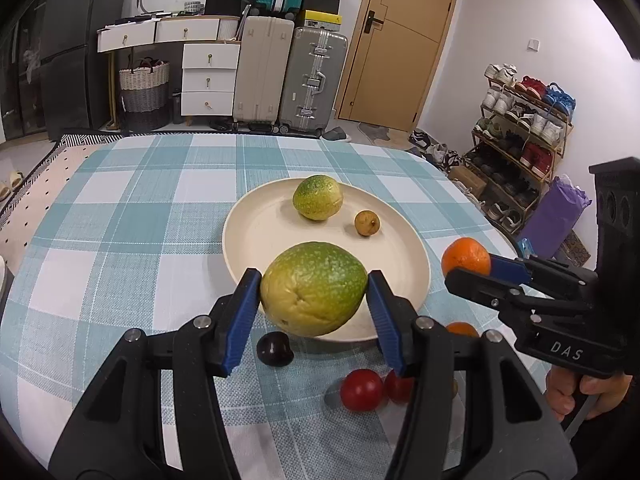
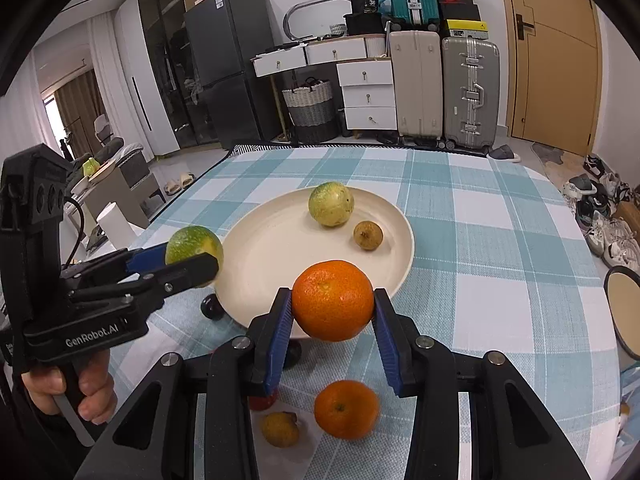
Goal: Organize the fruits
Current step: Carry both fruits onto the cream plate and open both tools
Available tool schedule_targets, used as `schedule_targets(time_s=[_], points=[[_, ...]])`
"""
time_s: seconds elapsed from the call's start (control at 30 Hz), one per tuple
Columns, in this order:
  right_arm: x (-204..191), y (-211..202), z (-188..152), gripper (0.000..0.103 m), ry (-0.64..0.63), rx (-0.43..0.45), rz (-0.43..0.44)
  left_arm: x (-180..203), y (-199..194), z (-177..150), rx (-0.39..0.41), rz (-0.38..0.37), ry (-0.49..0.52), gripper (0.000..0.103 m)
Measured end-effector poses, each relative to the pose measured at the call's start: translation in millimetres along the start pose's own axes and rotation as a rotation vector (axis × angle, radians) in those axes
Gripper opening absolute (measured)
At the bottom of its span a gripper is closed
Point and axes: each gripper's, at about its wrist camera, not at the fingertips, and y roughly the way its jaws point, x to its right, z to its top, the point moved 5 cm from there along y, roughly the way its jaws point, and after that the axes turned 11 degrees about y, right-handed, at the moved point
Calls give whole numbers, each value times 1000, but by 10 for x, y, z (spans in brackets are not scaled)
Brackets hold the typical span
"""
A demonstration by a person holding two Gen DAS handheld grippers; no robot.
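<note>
We see the left gripper [image 1: 314, 304] pinching a large green-yellow fruit [image 1: 314, 294] between its blue pads [image 1: 244, 312], held in the air over the near rim of the cream plate [image 1: 256, 236]. Its long axis runs roughly side to side across the jaws, and a puckered end faces us, low and slightly left. The right gripper [image 2: 332, 316] is clamped on an orange [image 2: 333, 300], also lifted, above the plate's near edge in the right wrist view; it is near round, with its stem dimple turned up and toward the plate. Two pieces sit on the plate already: a smaller green fruit [image 1: 318, 197] toward the far side and a small brown fruit [image 1: 367, 223] just right of it, apart from each other. The plate's near and left parts are bare. On the checked tablecloth [image 1: 132, 216], near side of the plate, lie a dark plum [image 1: 274, 349] just off the rim, two red tomatoes [image 1: 362, 390] touching each other, a second orange [image 2: 346, 409] and a yellowish fruit [image 2: 280, 429]. The cloth is open to the left and beyond the plate; its far edge and right edge are well apart from the plate. A hand [image 2: 80, 392] grips the left tool's handle.
</note>
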Motion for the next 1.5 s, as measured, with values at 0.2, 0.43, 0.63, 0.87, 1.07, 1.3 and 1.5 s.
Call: schedule_targets(time_s=[0.2,0.43,0.63,0.87,1.07,1.3,1.5], points=[[23,93,81,40,14,-3,1,-27,125,40,-7,6,0,52],[91,229,131,41,28,-20,-10,-55,296,58,-23,19,7,52],[143,361,126,41,35,-49,-17,-74,415,66,-36,28,6,52],[129,476,119,41,20,-64,-25,-90,537,63,-54,38,10,52],[105,567,140,41,19,-81,-25,-103,611,57,-68,50,17,52],[99,641,123,41,11,-104,-36,-110,670,31,-89,52,19,52],[114,585,146,41,15,-81,-53,-99,662,17,-107,42,17,52]])
